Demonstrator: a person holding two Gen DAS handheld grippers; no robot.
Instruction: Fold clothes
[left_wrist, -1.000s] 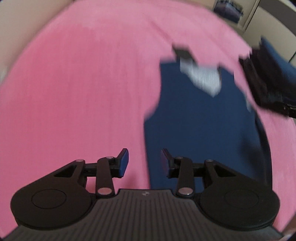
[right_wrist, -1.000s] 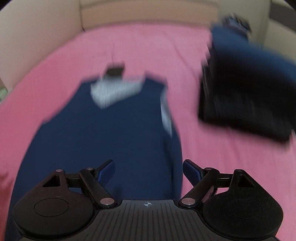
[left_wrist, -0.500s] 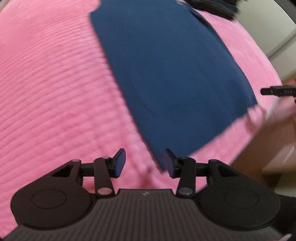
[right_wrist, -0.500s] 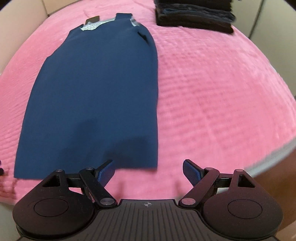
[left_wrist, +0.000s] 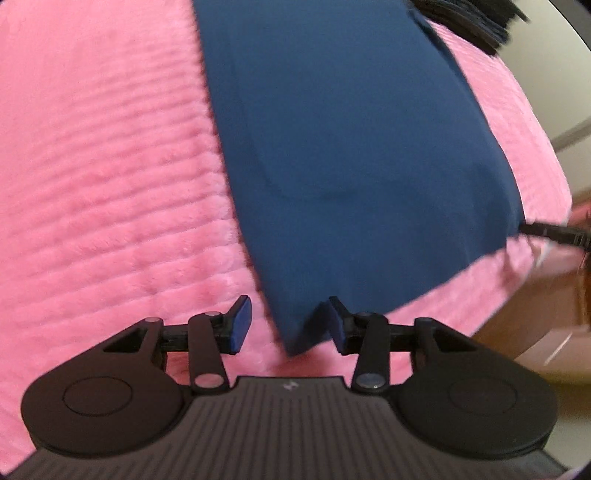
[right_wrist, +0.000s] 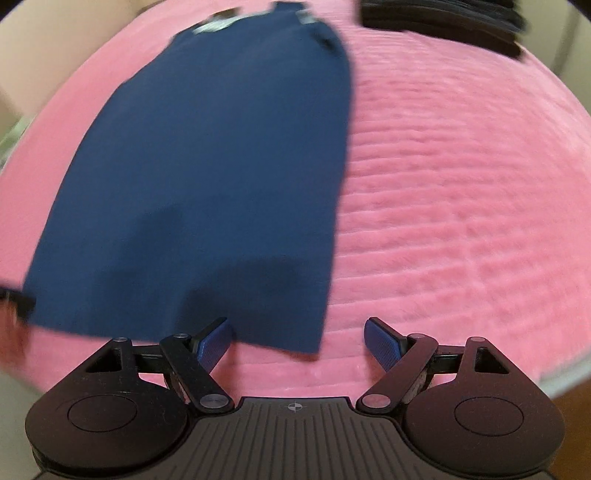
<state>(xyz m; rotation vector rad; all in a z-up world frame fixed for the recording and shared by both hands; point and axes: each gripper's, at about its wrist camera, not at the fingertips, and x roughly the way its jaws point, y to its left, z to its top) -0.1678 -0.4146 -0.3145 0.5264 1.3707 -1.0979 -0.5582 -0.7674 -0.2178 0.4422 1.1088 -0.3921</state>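
Now that both grippers have come down to the flat navy sleeveless cloth garment (right_wrist: 207, 177), its hem corners can be taken: left gripper (left_wrist: 288, 330) is closing around one corner, right gripper (right_wrist: 297, 341) spread wide, empty.

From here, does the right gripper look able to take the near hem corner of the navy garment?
Probably yes: the right gripper has open tongs straddling the hem corner of the navy garment, with nothing over it.

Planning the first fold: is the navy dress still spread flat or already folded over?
Spread flat. The navy dress lies full length on the pink blanket, one layer from neckline to hem, no part doubled over.
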